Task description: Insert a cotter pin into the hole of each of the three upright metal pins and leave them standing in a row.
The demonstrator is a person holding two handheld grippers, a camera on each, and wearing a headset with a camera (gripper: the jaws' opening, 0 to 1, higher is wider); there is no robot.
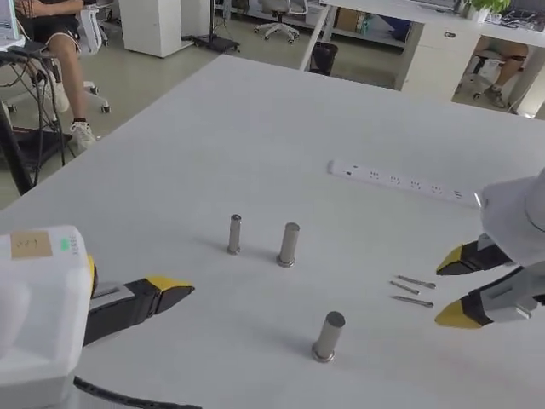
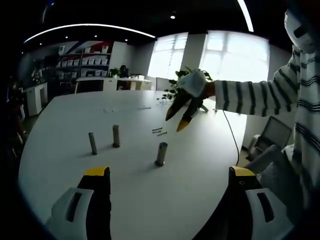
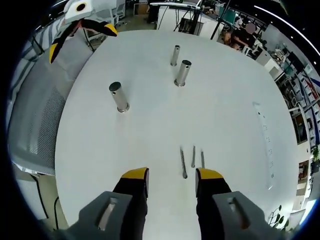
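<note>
- My right claw (image 3: pixel 172 175) is released. Its yellow-tipped jaws are parted with nothing gripped, and it sits at the right edge of the head view.
- The three cotter pins (image 1: pixel 412 290) lie loose and side by side on the white table (image 1: pixel 255 145). In the head view they are right of centre, just left of my right claw's tips. In the right gripper view they lie at lower centre, just ahead of the jaw tips.
- My left claw (image 2: pixel 168 172) is released too, jaws spread wide and empty, at the lower left of the head view.
- Three metal pins stand upright on the table, apart from both claws. A thin pin (image 1: pixel 234 234) and a thicker pin (image 1: pixel 289 245) stand near each other at the centre of the head view. A third pin (image 1: pixel 328 336) stands apart from them, lower and right of centre.
- I cannot make out the holes in the pins.
- A white power strip (image 1: pixel 404 181) lies at the upper right of the head view, above the cotter pins.
</note>
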